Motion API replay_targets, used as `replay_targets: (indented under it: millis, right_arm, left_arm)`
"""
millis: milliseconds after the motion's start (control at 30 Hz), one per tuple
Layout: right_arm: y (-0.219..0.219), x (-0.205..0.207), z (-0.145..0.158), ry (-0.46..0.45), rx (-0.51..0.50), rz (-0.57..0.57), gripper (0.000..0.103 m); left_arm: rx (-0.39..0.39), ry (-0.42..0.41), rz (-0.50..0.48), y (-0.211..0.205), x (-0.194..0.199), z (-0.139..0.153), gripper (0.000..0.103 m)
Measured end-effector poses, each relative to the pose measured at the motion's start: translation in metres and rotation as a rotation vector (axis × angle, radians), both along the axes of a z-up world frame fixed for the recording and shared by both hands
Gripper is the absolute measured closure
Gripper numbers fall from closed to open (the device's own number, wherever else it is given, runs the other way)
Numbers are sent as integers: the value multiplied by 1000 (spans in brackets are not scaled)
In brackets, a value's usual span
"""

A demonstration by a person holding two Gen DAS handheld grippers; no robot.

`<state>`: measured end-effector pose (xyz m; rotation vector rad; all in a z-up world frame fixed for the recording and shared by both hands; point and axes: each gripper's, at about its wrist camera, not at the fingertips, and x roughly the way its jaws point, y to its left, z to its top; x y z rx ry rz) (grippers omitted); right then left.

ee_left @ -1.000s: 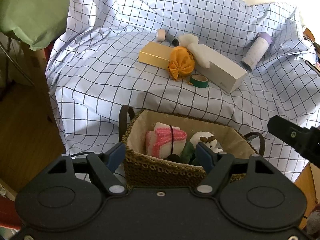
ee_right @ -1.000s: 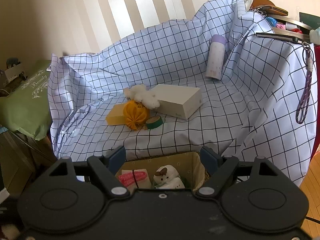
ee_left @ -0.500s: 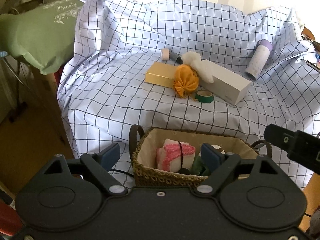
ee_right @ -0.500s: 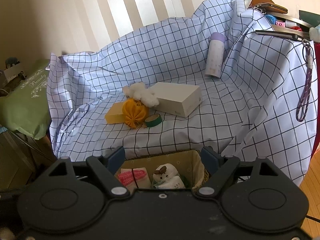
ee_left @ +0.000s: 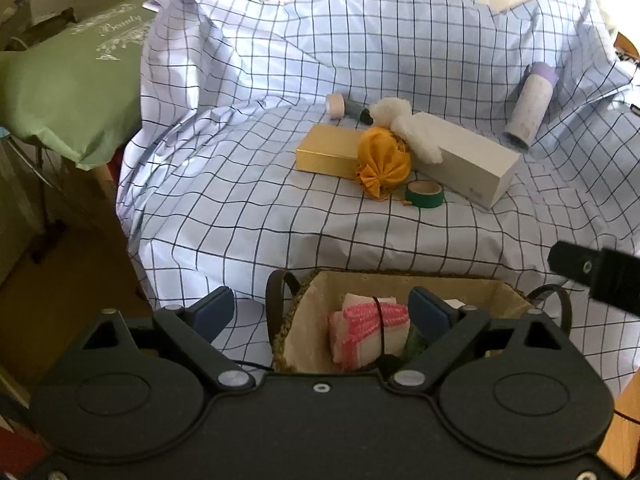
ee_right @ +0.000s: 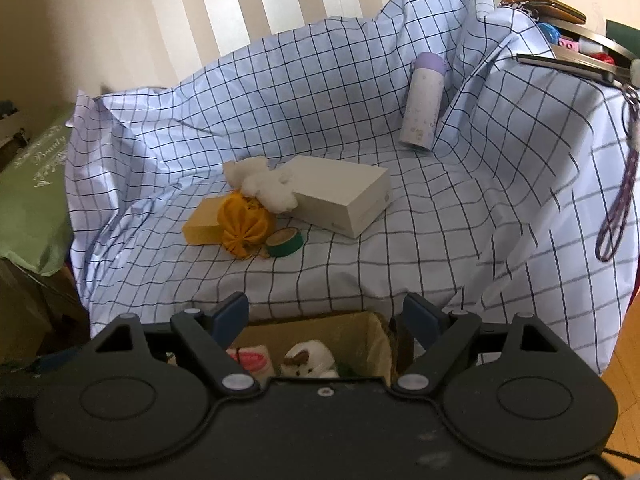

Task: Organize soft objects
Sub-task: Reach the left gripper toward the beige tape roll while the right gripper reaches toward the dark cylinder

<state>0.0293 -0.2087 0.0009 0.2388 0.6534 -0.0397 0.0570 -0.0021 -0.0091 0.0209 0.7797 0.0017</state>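
Observation:
A woven basket (ee_left: 304, 292) (ee_right: 376, 332) sits at the near edge of the checked cloth. It holds a pink-and-white knitted piece (ee_left: 370, 330) (ee_right: 250, 358) and a white plush toy (ee_right: 308, 362). An orange fabric pouch (ee_left: 384, 162) (ee_right: 244, 224) and a white fluffy toy (ee_left: 404, 128) (ee_right: 260, 186) lie farther back among the boxes. My left gripper (ee_left: 320, 310) is open and empty above the basket's near side. My right gripper (ee_right: 326, 316) is open and empty over the basket; part of it shows in the left wrist view (ee_left: 596, 276).
A gold box (ee_left: 326, 156), a white box (ee_left: 468, 160) (ee_right: 340, 194), a green tape roll (ee_left: 425, 194) (ee_right: 285, 242), a purple-capped bottle (ee_left: 528, 110) (ee_right: 422, 106) and a small pink roll (ee_left: 335, 105) lie on the cloth. A green cushion (ee_left: 68, 76) is left. Cluttered shelf (ee_right: 576, 48) at right.
Both grippers have drawn back and up from the basket, so it sits lower in both views. The objects on the cloth have not moved.

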Motion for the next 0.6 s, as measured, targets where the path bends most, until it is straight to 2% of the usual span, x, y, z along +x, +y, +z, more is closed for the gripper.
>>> replay_targets:
  millis: [300, 600]
  right_arm:
    - [-2, 59, 0, 49, -22, 15, 17]
    - [12, 128, -2, 93, -54, 64, 17]
  left_arm:
    - [28, 19, -25, 3, 50, 3, 12]
    - [21, 45, -35, 10, 115, -1, 12]
